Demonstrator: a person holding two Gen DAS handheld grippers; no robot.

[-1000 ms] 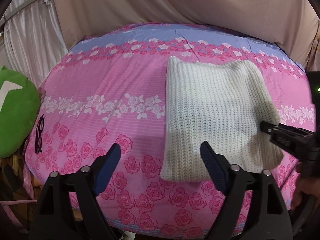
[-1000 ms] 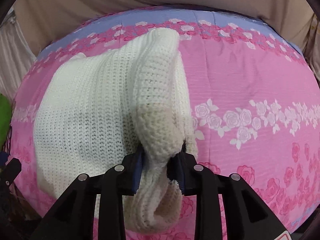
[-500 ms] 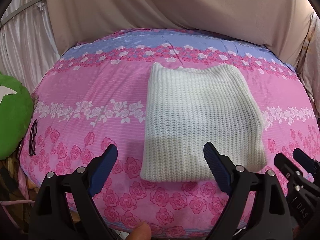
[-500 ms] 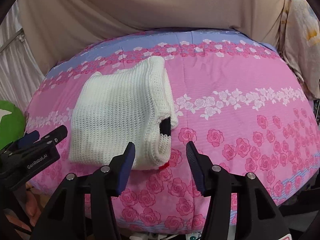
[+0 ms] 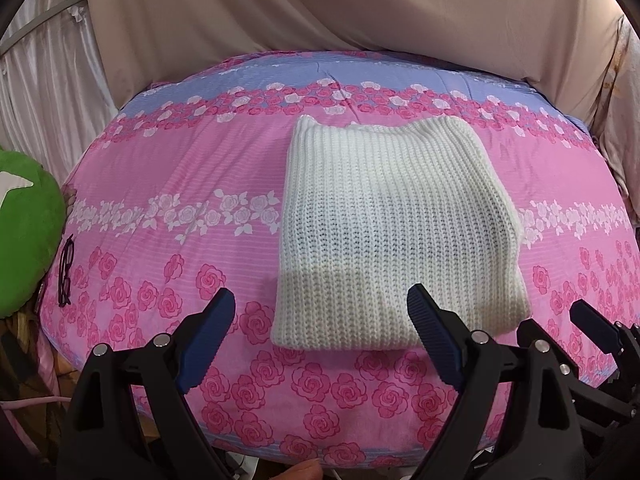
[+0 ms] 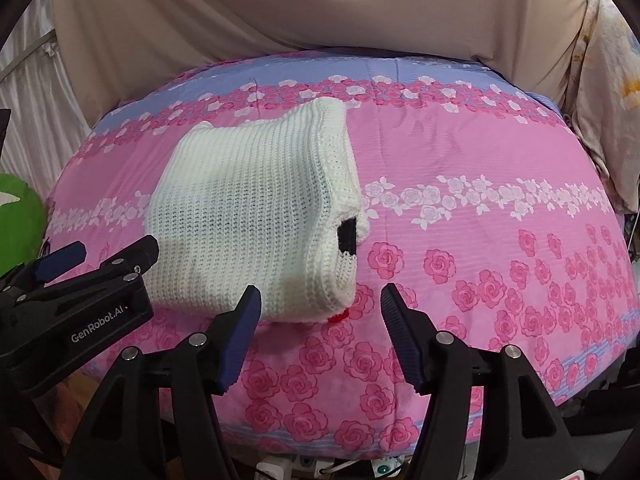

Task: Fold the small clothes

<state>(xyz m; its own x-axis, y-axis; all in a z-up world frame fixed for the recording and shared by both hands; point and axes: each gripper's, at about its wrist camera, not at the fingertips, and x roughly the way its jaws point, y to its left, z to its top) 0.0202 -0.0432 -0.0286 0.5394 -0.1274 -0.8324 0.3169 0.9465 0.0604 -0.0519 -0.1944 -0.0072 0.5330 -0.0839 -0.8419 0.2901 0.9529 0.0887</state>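
The folded white knit garment (image 5: 392,236) is lying flat on the pink rose bedspread (image 5: 168,184). Both the left gripper (image 5: 322,312) and right gripper (image 6: 320,306) are hovering spread wide and released, just before the garment's near edge.

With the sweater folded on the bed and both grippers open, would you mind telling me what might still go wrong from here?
1. The sweater shows loose layers at its right side, with a dark bit peeking out; a nudge there may undo the fold.
2. Its near edge lies close to the front of the bed, so a pull toward the grippers might drag it off.
3. The glasses lie near the bed's left edge and might get knocked off.
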